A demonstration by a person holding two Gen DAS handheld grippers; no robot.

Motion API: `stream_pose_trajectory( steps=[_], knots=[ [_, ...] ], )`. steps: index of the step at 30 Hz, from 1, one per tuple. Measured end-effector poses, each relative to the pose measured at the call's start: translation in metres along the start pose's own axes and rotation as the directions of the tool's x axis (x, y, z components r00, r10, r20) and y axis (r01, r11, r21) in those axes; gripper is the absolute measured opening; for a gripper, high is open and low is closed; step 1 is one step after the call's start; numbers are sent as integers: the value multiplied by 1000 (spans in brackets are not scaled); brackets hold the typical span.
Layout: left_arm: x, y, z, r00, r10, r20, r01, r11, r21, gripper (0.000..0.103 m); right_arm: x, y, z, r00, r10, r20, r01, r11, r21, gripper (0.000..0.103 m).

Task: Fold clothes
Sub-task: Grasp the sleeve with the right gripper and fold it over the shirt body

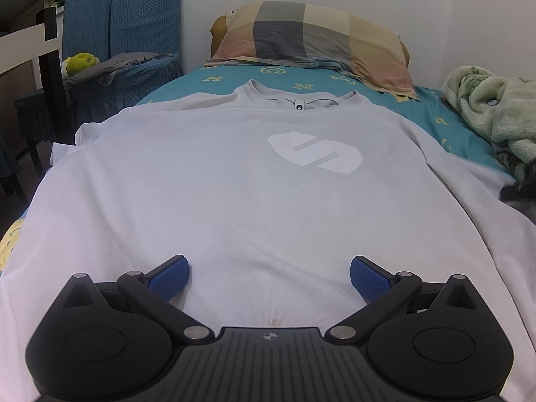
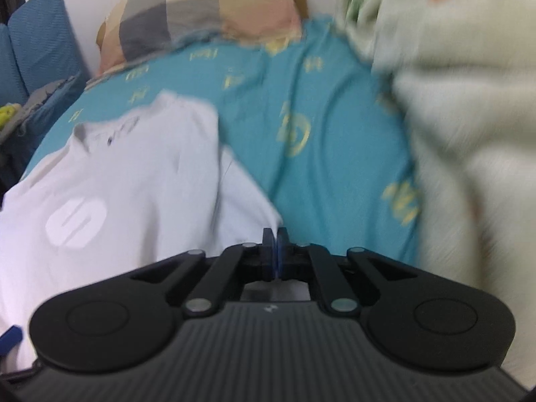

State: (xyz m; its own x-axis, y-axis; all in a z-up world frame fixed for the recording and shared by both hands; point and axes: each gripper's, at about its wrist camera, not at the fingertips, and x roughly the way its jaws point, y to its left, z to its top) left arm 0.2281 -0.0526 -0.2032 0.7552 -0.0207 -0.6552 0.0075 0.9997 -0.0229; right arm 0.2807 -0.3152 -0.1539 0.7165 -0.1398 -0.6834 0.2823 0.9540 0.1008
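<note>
Right now a pale grey T-shirt (image 1: pixel 234 181) lies front-up and mostly flat on a bed covered by a teal sheet (image 1: pixel 435 114) with yellow lettering, its round collar toward the pillow and a white logo (image 1: pixel 315 154) on the chest. In the right wrist view the shirt's right side looks rumpled, and its sleeve edge (image 2: pixel 264 207) runs down to the right gripper (image 2: pixel 276 251), whose jaws are pressed together with only a sliver of blue pad visible between them; the cloth seems pinched there, though blur makes the contact hard to confirm. The left gripper (image 1: pixel 269 278) hovers over the lower middle of the shirt with its jaws spread wide, blue pads (image 1: pixel 169 281) well apart and nothing between them. Beyond the collar a checked pillow (image 1: pixel 311 38) leans against the white wall. A crumpled pale green fleece blanket (image 1: pixel 492 110) sits at the right edge of the bed. Left of the bed stand blue patterned cushions (image 1: pixel 127 16), with a yellow-green plush toy (image 1: pixel 82 62) just beside them.
</note>
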Motion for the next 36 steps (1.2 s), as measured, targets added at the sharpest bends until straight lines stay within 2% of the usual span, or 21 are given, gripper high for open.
stream_pose_trajectory(
  steps=[3,7,9,10,15,22,23,24,25,26,27,29,30,32,36],
  knots=[
    [0,0,0,1000,0,0,0,1000,1,103,-24,3,20,992,-43,122,49,998,-46,4],
    [0,0,0,1000,0,0,0,1000,0,103,-42,8,38,951,-123,284,168,976,-141,4],
    [0,-1,0,1000,1,0,-1,1000,0,103,-39,0,39,940,-130,316,179,975,-131,4],
    [0,-1,0,1000,1,0,-1,1000,-1,103,-35,-5,40,940,-123,319,169,978,-120,5],
    [0,-1,0,1000,1,0,-1,1000,0,103,-8,-28,37,970,-71,233,84,995,-47,6],
    [0,1,0,1000,-1,0,1,1000,1,103,-12,-43,47,988,-1,154,-18,992,128,10],
    [0,1,0,1000,-1,0,1,1000,1,103,-16,-44,47,988,13,151,-35,989,144,15],
    [0,1,0,1000,-1,0,1,1000,1,103,-21,-45,46,988,28,149,-52,986,160,32],
    [0,1,0,1000,-1,0,1,1000,1,103,-26,-46,46,988,43,149,-69,982,174,42],
    [0,1,0,1000,-1,0,1,1000,1,103,-31,-47,44,986,56,155,-84,980,183,56],
    [0,1,0,1000,-1,-1,1,1000,1,103,-37,-49,42,985,69,160,-99,976,191,62],
    [0,2,0,1000,-1,-1,1,1000,2,103,-44,-53,39,985,99,143,-129,966,223,62],
    [0,2,0,1000,-2,0,2,1000,1,103,-46,-57,35,986,120,120,-148,954,261,62],
    [0,2,-1,1000,-1,2,1,1000,1,103,-43,-66,24,983,180,49,-184,902,390,63],
    [0,1,-1,1000,0,2,0,1000,2,103,-21,-70,-8,946,315,-75,-203,758,620,63]
  ],
)
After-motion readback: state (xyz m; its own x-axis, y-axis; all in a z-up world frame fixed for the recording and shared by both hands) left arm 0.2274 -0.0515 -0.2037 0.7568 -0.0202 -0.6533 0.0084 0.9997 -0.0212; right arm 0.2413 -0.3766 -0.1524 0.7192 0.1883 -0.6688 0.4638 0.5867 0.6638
